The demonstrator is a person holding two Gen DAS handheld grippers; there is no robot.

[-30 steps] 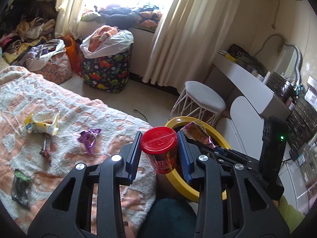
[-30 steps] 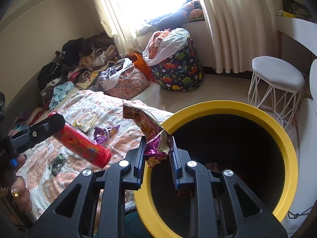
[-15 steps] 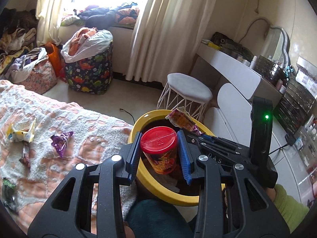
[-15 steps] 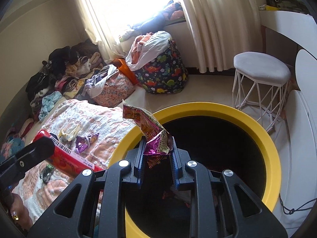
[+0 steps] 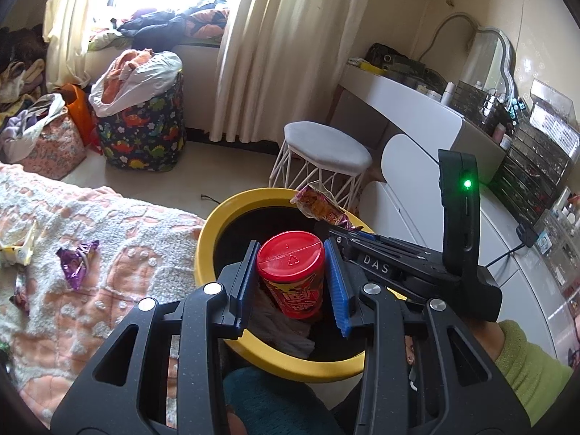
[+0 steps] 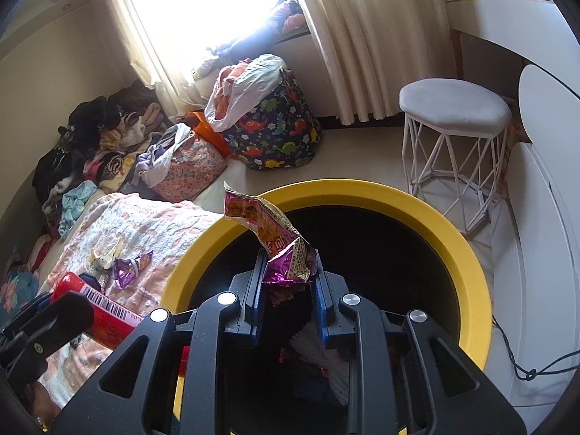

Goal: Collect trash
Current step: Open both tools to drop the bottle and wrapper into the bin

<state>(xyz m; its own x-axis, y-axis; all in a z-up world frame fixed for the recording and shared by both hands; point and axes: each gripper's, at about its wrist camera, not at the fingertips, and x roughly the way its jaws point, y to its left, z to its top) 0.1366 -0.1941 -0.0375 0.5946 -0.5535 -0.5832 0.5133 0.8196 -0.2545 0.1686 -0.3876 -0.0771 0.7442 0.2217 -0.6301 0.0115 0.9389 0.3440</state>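
Observation:
My left gripper (image 5: pixel 290 268) is shut on a red snack can (image 5: pixel 291 275) and holds it over the open mouth of the yellow-rimmed bin (image 5: pixel 206 232). My right gripper (image 6: pixel 288 282) is shut on a crumpled purple snack wrapper (image 6: pixel 275 243), also above the bin (image 6: pixel 467 253). The right gripper and wrapper (image 5: pixel 319 208) show in the left wrist view over the bin's far side. The red can (image 6: pixel 105 311) shows at lower left in the right wrist view. Trash lies inside the bin.
The bed (image 5: pixel 119 239) left of the bin carries a purple wrapper (image 5: pixel 78 259) and a yellow wrapper (image 5: pixel 18 250). A white stool (image 5: pixel 326 156), a dinosaur-print laundry bag (image 5: pixel 145 130) and a white dresser (image 5: pixel 417 108) stand beyond. Clothes are piled at the left.
Both grippers have moved from beside the bed to over the bin opening, each still holding its item. The can now sits above the bin's inside.

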